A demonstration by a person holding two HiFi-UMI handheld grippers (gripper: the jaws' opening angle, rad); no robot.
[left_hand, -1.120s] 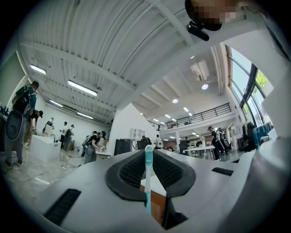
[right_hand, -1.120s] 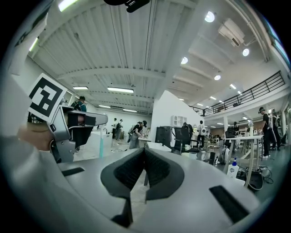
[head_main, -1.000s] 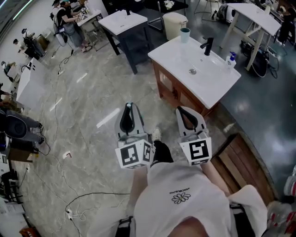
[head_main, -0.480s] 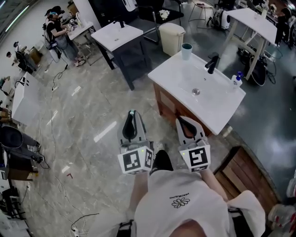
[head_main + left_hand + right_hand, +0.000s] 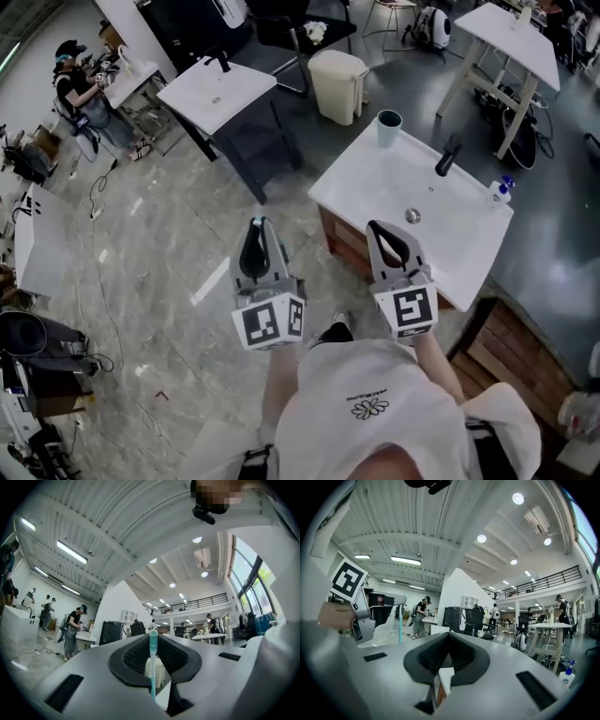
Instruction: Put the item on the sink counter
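Recorder: Pose entry, both hands. In the head view the left gripper and the right gripper are held out ahead of the torso at centre frame. They sit side by side, apart, and both point toward the top of the frame. The marker cubes sit nearest the body, and the forearms run from them down to the white shirt.

Checker: What lies under each?

Recorder: The left one is over the grey marble floor. The right one overlaps the lower-left edge of the white sink counter, right of centre.

Checker: Jaws?

Recorder: In the left gripper view the pads are pinching a teal toothbrush. It stands upright on the centre line, with its end poking above the jaw tips. In the right gripper view the jaws are pressed together at the tips with nothing between them. A pale corner shows through the gap lower down.

Checker: So the item is off the counter?

Recorder: Yes. It is in the left gripper, to the left of the counter in the head view. The right gripper view catches that gripper at its left edge, with a hand round the grip and a teal stick below the jaws.

Checker: What is on the counter?

Recorder: A teal cup at the top corner, a black faucet, and a soap bottle at the right edge.
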